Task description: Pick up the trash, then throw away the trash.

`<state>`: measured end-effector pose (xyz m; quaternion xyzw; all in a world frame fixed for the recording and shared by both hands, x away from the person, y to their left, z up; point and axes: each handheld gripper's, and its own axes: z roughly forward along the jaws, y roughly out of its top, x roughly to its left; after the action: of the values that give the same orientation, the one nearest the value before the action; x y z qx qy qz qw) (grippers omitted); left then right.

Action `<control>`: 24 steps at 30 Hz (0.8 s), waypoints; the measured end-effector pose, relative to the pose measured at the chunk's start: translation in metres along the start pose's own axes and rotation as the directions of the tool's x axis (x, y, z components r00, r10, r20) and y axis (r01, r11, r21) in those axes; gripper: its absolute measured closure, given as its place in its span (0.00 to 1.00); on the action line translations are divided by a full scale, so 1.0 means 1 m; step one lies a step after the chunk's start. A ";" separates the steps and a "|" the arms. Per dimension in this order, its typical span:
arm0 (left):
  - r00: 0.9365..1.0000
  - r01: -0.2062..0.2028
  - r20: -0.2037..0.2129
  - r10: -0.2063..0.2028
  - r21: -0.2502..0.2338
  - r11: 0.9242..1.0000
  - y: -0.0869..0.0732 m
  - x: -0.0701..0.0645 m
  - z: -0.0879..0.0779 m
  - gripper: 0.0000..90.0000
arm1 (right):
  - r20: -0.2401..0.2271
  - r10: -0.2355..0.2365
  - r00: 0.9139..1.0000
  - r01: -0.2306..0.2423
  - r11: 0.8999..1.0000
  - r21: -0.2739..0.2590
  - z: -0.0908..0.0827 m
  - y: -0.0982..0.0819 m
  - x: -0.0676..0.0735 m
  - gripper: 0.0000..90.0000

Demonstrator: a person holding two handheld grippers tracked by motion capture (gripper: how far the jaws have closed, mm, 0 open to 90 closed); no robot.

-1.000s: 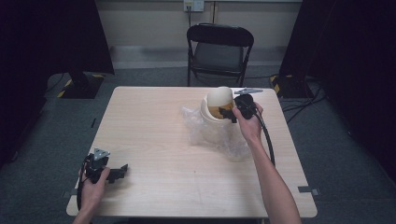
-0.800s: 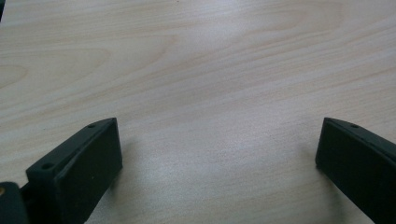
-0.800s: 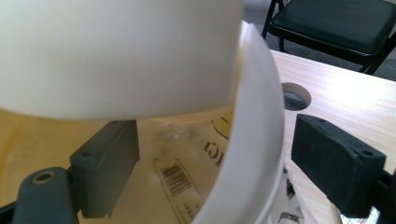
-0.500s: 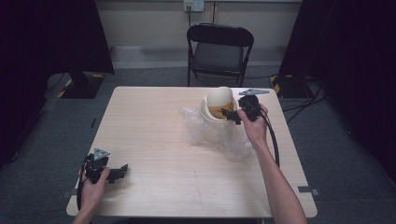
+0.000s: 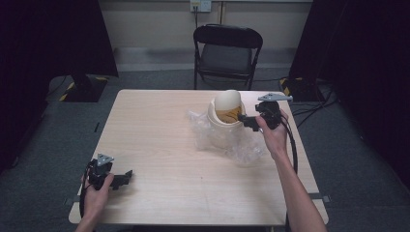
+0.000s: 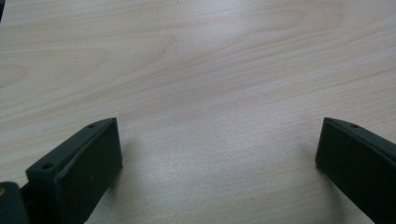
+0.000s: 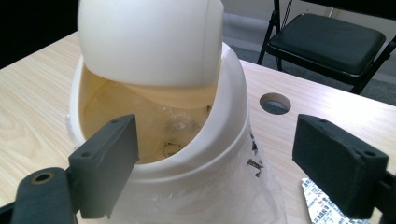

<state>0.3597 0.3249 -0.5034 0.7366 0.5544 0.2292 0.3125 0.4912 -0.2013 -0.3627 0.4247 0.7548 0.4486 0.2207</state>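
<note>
The right gripper (image 7: 215, 163) hovers with jaws wide apart at the rim of the white bin (image 7: 196, 154). The left gripper (image 6: 219, 168), jaws spread, rests on the table (image 6: 196, 70).

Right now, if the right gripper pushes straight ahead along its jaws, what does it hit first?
Most likely the white bin's front rim: the right gripper is open and straddles it, one jaw over the opening below the tilted lid. How close is unclear.
</note>
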 end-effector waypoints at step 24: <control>1.000 -0.001 -0.001 0.001 0.000 1.000 0.000 0.000 0.000 0.00 | 0.128 0.091 0.988 -0.103 0.990 0.091 -0.002 -0.055 -0.060 0.15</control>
<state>0.3597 0.3250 -0.5034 0.7367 0.5542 0.2296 0.3122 0.4974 -0.2655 -0.4122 0.4982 0.7390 0.3945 0.2237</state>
